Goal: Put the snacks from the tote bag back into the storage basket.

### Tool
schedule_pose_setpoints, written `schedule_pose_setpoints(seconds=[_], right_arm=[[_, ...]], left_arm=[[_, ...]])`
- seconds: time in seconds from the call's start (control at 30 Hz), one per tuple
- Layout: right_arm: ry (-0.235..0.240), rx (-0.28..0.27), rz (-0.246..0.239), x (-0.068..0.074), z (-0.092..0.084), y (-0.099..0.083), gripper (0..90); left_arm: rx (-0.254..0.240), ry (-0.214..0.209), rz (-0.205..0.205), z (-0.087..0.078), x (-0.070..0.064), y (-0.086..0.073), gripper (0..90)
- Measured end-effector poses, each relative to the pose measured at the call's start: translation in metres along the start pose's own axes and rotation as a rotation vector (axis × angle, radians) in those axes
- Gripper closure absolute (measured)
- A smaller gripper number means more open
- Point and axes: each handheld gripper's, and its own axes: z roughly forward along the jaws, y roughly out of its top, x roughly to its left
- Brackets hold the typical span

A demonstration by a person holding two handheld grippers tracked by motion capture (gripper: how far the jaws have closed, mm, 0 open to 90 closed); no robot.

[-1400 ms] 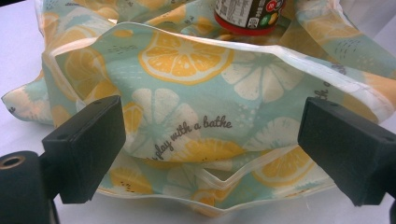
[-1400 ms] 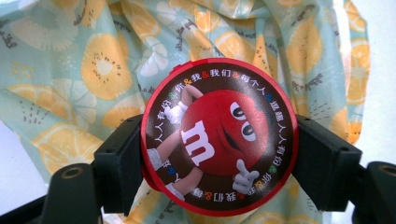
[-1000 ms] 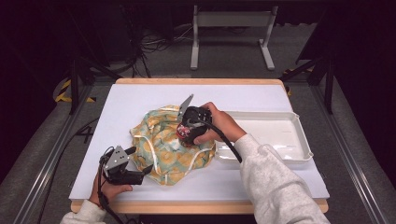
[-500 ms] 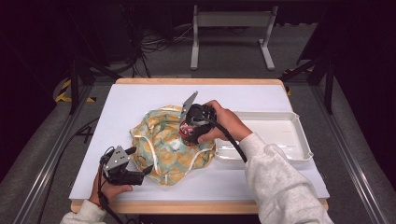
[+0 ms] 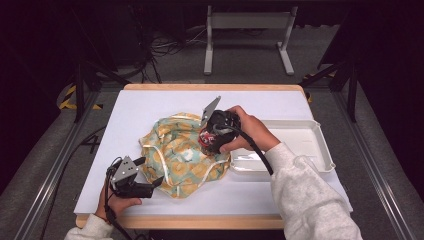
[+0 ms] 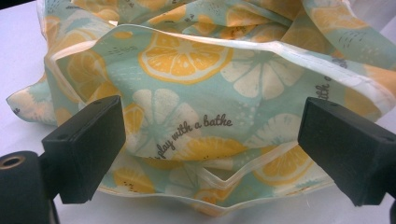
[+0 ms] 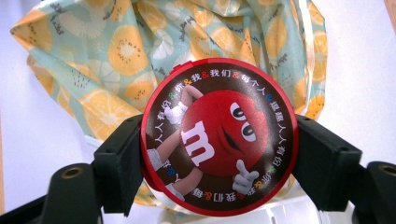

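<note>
Right gripper view: red round tin (image 7: 218, 136) clamped edge to edge in the right claw (image 7: 218, 158), above the citrus-print bag (image 7: 140, 51).
Change: in the high view the tin (image 5: 208, 140) sits slightly higher than a second ago, lifted off the bag (image 5: 175, 155).
Left claw (image 6: 210, 154): jaws wide, bag hem between them, ungripped.
White tray (image 5: 320, 150): just beside, on the worktop (image 5: 150, 105).
Judgement: tin extracted; tray likely next.

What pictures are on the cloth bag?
Yellow and white citrus slices on pale green bag, clearest in the left gripper view.
</note>
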Motion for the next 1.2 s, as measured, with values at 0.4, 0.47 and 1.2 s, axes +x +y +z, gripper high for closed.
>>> schedule_pose_setpoints(seconds=[0.4,0.47,1.2], right_arm=[[-0.014,0.01,0.017,-0.003,-0.012,-0.016,26.0],[-0.02,0.006,0.014,-0.004,-0.015,-0.019,26.0],[-0.075,0.056,0.079,-0.02,-0.035,-0.062,26.0]], left_arm=[[0.005,0.0,0.004,0.0,0.0,0.0,8.2],[0.004,0.001,0.005,0.0,0.0,0.0,8.2],[0.002,-0.001,0.001,0.001,0.0,0.0,8.1]])
